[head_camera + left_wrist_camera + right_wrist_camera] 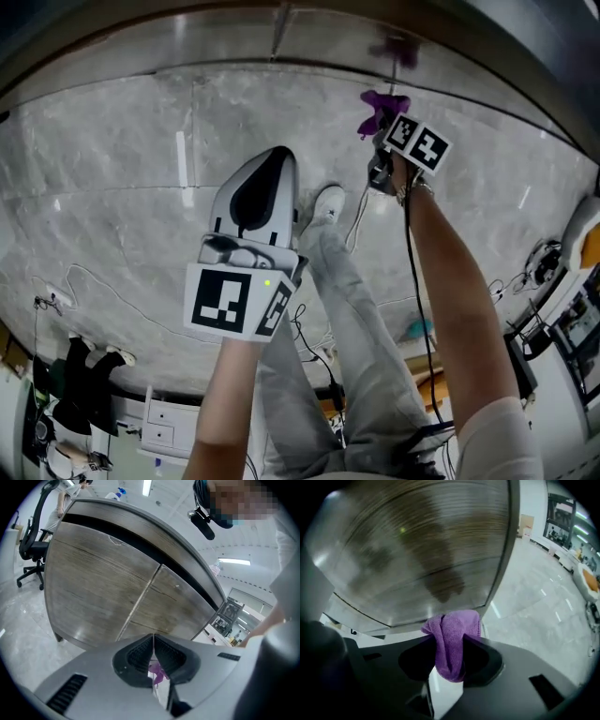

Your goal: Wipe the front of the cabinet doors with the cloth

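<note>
— Holding the cloth (453, 626) clamped in our right gripper (449, 643), we have it by the lower edge of a door (417, 550), near its corner. Whether it is touching, we cannot tell.
— And our left gripper (153, 643)?
— Jaws together, nothing clamped, well back from both doors (112, 583).
— How far along are we?
— No wiped streaks show, so we judge most of both fronts is left.
</note>
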